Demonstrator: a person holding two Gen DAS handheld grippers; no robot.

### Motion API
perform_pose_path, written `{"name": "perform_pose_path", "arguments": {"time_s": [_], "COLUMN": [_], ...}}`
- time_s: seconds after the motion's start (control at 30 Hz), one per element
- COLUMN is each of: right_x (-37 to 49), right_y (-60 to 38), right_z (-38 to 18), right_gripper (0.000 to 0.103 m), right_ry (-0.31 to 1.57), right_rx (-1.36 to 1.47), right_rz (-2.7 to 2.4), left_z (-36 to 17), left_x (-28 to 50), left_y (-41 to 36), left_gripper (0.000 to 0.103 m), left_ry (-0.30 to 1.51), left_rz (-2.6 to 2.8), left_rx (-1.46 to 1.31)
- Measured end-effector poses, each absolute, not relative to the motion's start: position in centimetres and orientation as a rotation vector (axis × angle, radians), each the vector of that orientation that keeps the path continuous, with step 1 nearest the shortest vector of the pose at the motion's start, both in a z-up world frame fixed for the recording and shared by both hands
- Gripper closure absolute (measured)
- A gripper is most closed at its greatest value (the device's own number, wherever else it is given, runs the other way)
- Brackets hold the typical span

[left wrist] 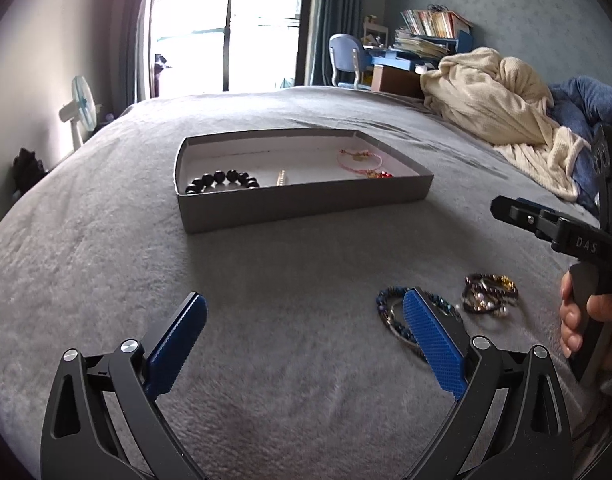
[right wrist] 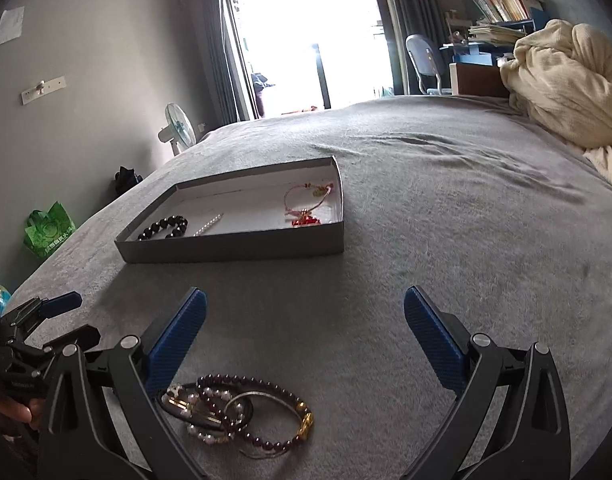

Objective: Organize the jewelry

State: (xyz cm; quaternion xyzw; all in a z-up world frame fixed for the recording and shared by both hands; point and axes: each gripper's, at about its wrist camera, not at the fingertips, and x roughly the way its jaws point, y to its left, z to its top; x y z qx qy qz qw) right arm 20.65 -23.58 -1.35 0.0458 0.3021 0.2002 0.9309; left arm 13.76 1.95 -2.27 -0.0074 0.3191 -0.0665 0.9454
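Note:
A shallow grey box (left wrist: 301, 208) (right wrist: 233, 246) sits on the grey bed. Inside lie a black bead bracelet (left wrist: 221, 182) (right wrist: 161, 228), a small pearl strand (left wrist: 281, 178) (right wrist: 207, 225) and a pink cord bracelet with red charm (left wrist: 362, 162) (right wrist: 306, 204). Loose on the bed: a blue bead bracelet (left wrist: 390, 312), partly behind my left gripper's right finger, and a dark purple bracelet pile (left wrist: 490, 294) (right wrist: 233, 412). My left gripper (left wrist: 306, 312) is open over bare blanket. My right gripper (right wrist: 306, 308) is open, the pile just under its left finger.
A cream blanket (left wrist: 494, 108) (right wrist: 566, 76) and blue bedding (left wrist: 582, 108) are heaped at the bed's right. A hand holds the right gripper's handle (left wrist: 586, 312); the left gripper shows in the right wrist view (right wrist: 45, 320). A fan (right wrist: 177, 126), a green bag (right wrist: 49, 232), a desk and chair stand beyond.

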Motion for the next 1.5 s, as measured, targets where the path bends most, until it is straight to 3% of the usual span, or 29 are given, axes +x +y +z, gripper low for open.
{"name": "perform_pose_path", "arguments": {"time_s": [0.7,0.73,0.87,0.93,1.1,1.2,1.5], "right_x": [20.3,20.4,20.6,20.6,20.7,20.7,20.6], "right_y": [-24.0,-24.1,-24.3,-24.2,-24.3,-24.3,-24.4], "right_z": [-2.1,-2.1,-2.2,-2.2,-2.3,-2.3,-2.5], "right_gripper": [0.005,0.005,0.005,0.005,0.005,0.005,0.005], "right_ry": [0.672,0.675,0.685,0.684,0.688,0.692,0.703], "right_rx": [0.136,0.139,0.149,0.146,0.148,0.150,0.156], "right_rz": [0.408,0.408,0.405,0.405,0.406,0.405,0.407], "left_z": [-2.7,-2.8,-3.5,-3.6,-3.7,-3.6,-3.0], "left_x": [13.2,13.2,14.4,14.9,15.4,15.1,14.7], "left_y": [-1.7,-1.8,-2.1,-2.1,-1.6,-1.2,1.6], "left_gripper": [0.010,0.012,0.045,0.052,0.087,0.095,0.096], "left_ry": [0.697,0.703,0.772,0.793,0.811,0.800,0.767], "left_rz": [-0.265,-0.273,-0.300,-0.308,-0.323,-0.328,-0.275], "left_rx": [0.074,0.074,0.076,0.056,0.012,-0.012,-0.094]}}
